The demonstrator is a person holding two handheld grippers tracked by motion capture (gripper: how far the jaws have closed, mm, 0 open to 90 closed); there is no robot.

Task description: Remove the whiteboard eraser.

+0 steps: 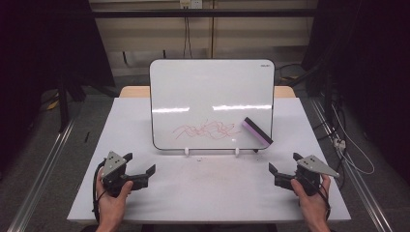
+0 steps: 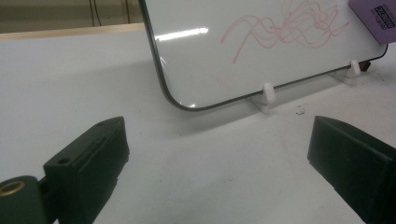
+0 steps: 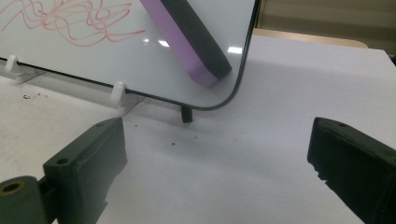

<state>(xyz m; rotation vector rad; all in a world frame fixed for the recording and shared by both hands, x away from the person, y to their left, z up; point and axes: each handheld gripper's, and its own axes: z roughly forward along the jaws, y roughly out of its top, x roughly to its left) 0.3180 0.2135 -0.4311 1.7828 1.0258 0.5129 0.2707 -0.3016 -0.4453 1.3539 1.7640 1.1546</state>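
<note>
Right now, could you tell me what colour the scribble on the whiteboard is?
The scribble is red, clearest in the left gripper view.

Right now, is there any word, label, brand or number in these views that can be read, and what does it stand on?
Nothing reads clearly.
Whiteboard: a small dark brand mark in its top right corner, too small to read.
Purple eraser: a dark printed label on its face, blurred and cut off at the frame edge.
Red scribble on the whiteboard: loose lines, not letters.
</note>
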